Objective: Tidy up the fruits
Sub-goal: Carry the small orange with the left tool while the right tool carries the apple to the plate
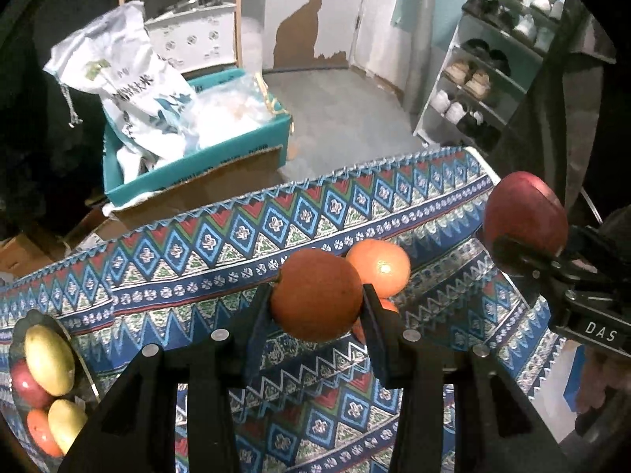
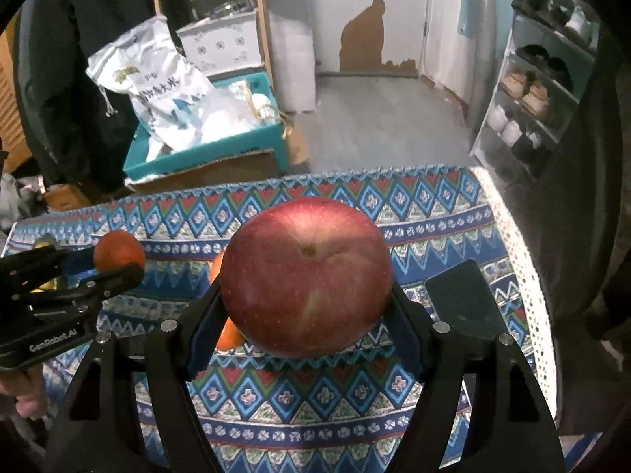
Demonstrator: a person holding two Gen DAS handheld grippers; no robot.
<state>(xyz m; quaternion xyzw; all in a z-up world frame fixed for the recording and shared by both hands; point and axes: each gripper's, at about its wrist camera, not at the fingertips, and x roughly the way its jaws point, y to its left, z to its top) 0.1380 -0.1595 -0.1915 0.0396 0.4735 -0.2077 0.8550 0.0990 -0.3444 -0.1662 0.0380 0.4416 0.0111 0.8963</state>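
Note:
My left gripper (image 1: 317, 295) is shut on an orange (image 1: 315, 295), held above the patterned tablecloth (image 1: 197, 260). Behind it on the cloth lie a second orange (image 1: 380, 266) and another one (image 1: 388, 305) mostly hidden. My right gripper (image 2: 305, 287) is shut on a big red apple (image 2: 305, 276), also lifted off the cloth; the same apple (image 1: 524, 213) shows at the right of the left wrist view. The held orange (image 2: 118, 250) appears at the left of the right wrist view. An orange (image 2: 224, 331) lies partly hidden behind the apple.
A shiny bowl (image 1: 15, 339) at the table's left holds yellow, red and orange fruit. A dark phone (image 2: 461, 299) lies on the cloth at right. Beyond the table stand a teal box (image 1: 197, 165) with a white sack (image 1: 130, 75) and a shoe rack (image 1: 481, 79). A hand (image 2: 27, 394) holds the left tool.

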